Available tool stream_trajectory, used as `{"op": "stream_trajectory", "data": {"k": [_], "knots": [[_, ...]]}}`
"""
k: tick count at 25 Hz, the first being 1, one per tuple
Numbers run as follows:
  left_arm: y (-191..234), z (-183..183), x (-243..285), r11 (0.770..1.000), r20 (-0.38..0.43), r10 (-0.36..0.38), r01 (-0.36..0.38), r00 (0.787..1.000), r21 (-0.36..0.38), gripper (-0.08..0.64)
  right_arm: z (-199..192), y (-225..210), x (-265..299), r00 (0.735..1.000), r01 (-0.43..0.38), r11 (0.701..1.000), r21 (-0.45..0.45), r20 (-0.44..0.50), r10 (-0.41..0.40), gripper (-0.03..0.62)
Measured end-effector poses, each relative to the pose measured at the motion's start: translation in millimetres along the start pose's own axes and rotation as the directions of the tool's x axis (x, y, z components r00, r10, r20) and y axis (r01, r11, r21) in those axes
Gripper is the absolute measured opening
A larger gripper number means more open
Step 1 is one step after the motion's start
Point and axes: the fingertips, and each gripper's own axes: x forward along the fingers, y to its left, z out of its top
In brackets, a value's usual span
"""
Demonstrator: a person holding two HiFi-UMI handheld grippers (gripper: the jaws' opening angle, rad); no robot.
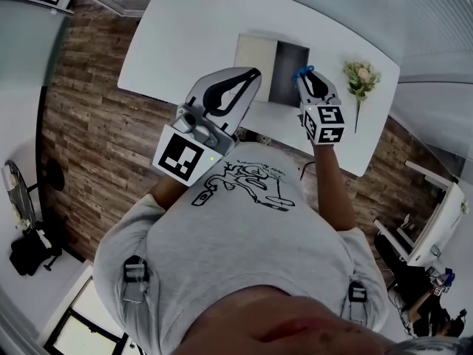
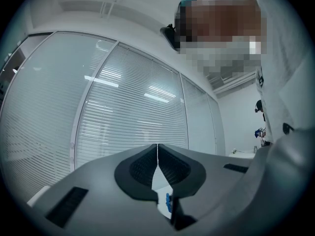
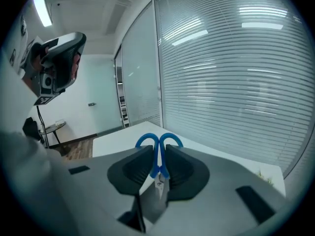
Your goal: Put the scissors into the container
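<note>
1. The right gripper (image 3: 158, 155) is pinching the scissors (image 3: 147, 141). Its two dark pads press on the shanks just below the blue handle loops, which stick out past the jaw tips. The metal blades run back between the jaws towards the camera.
2. In the head view the right gripper (image 1: 307, 77) is over the white counter (image 1: 185, 35), and the blue scissors (image 1: 302, 72) show at its tip. They overlap the right edge of the container (image 1: 290, 69). The scissors are off the counter and not in the container.
3. The container shows a dark grey inside, and a pale flat panel lies against its left side. Whether that panel is a lid I cannot tell.
4. The left gripper (image 2: 157, 149) has its jaws pressed together, tips touching, with nothing clamped between them. It points up at the window blinds (image 2: 133, 112).
5. In the head view the left gripper (image 1: 253, 75) is raised near the front edge of the counter, just left of the container. Its marker cube is close to the person's chest.
6. A flower sprig (image 1: 361, 78) lies on the counter to the right of the container, apart from it.
7. The counter stands on a wood-plank floor (image 1: 89, 124).
</note>
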Motion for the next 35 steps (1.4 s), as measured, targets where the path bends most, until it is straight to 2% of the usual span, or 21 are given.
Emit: {"op": "stream_trajectory", "data": {"k": [12,26,35], "knots": [[6,-1,-1,0.999,0.004,0.03,-0.03,1.0,-0.012,0.021,-49,-11,46,0.99,-0.018,1.0,0.011,-0.142,0.02,0.089],[10,-1,2,0.999,-0.004,0.046,-0.046,0.999,-0.01,0.021,-98,-20,78,0.954,-0.034,0.999,0.014,-0.299,0.037,0.089],[13,-4,7,0.999,-0.016,0.05,-0.05,0.999,-0.01,0.021,-119,-26,100,0.93,-0.038,0.999,0.034,-0.364,0.048,0.089]]}}
